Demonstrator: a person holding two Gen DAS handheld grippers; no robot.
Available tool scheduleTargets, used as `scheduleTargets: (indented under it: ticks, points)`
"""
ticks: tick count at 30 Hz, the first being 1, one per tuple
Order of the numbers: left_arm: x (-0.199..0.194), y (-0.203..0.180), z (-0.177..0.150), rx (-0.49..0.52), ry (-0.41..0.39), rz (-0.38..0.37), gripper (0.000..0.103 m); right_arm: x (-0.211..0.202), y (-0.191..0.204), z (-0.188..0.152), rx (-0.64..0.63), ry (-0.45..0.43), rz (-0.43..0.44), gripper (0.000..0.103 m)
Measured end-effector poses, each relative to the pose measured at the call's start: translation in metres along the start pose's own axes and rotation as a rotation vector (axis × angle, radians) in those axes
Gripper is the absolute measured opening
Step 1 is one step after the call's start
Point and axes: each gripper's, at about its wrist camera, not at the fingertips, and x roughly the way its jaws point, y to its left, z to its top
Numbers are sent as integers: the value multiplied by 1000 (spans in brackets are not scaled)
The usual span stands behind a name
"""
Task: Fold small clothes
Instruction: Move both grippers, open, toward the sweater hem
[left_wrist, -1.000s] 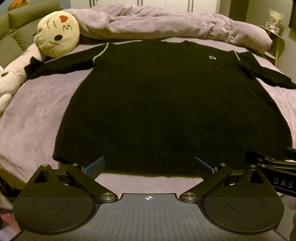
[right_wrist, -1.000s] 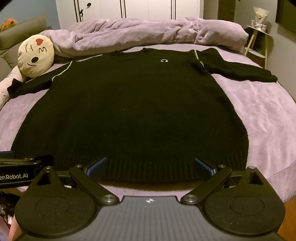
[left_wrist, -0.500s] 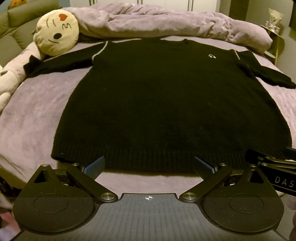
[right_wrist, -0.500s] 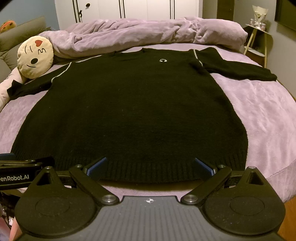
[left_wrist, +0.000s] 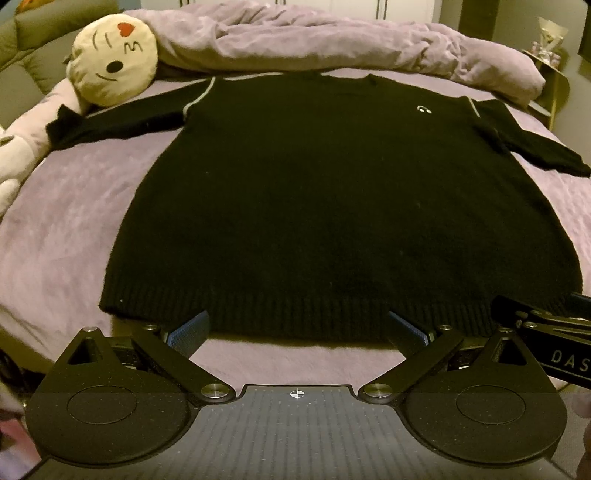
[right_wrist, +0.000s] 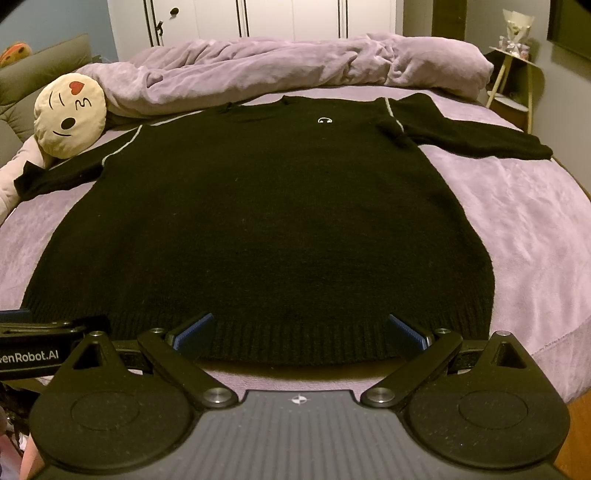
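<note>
The black knitted sweater (left_wrist: 332, 206) lies flat, sleeves spread, on the lilac bed (left_wrist: 66, 229); no fold is made yet. The left gripper (left_wrist: 297, 325) and right gripper (right_wrist: 299, 328) hover at its ribbed hem, jaws wide apart, empty. Next, probably, pinching the hem's corners.

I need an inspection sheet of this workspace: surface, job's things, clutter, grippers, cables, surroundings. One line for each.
Surface: bed with purple cover.
Job's things: black sweater spread flat, unfolded, sleeves out to both sides.
Clutter: round face cushion near one sleeve; bunched blanket beyond the collar.
Grippers: left gripper and right gripper at the hem, jaws wide apart, holding nothing.
Cables: nothing seen.
Surroundings: white wardrobe, small side table.
</note>
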Motion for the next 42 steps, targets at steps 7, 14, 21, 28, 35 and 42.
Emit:
scheduleTargets:
  ticks: [7, 14, 21, 28, 35, 42]
  points:
    - [1, 1, -1, -6, 9, -4, 103, 1, 1, 0, 4, 2, 0, 99]
    - [2, 2, 0, -12, 17, -7, 103, 2, 0, -1, 5, 3, 2, 99]
    - [3, 3, 0, -15, 21, -8, 103, 3, 0, -1, 7, 5, 1, 99]
    - [3, 4, 0, -21, 28, -11, 103, 3, 0, -1, 7, 6, 2, 99]
    - [4, 4, 1, -26, 33, -14, 103, 4, 0, -1, 7, 4, 3, 99]
    - [6, 5, 0, -26, 40, -15, 103, 8, 0, -2, 15, 10, 4, 99]
